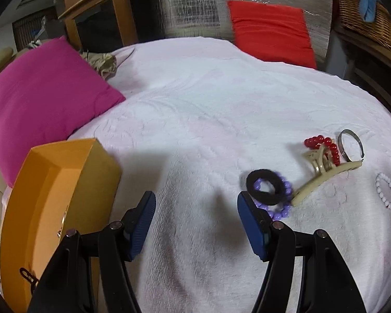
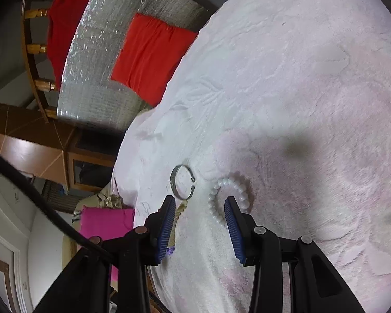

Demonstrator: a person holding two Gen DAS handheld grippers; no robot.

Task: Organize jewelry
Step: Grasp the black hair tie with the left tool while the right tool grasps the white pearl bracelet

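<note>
In the left wrist view an orange box (image 1: 57, 203) stands open at the left on the white bedspread (image 1: 208, 104). To the right lie a black hair tie (image 1: 267, 186) over a purple bead bracelet (image 1: 281, 208), a beige hair claw (image 1: 323, 172), a red bead bracelet (image 1: 323, 146), a metal bangle (image 1: 350, 144) and a white bead bracelet (image 1: 385, 189). My left gripper (image 1: 196, 203) is open and empty, just left of the black tie. My right gripper (image 2: 199, 211) is open; the white bead bracelet (image 2: 228, 193) lies at its right finger, the bangle (image 2: 182, 181) just ahead.
A pink cushion (image 1: 39, 96) lies at the bed's left, a red cushion (image 1: 271, 31) at the far edge against a silver foil panel (image 1: 195, 7). A wooden cabinet (image 1: 101, 23) and a wicker basket (image 1: 370, 18) stand beyond the bed.
</note>
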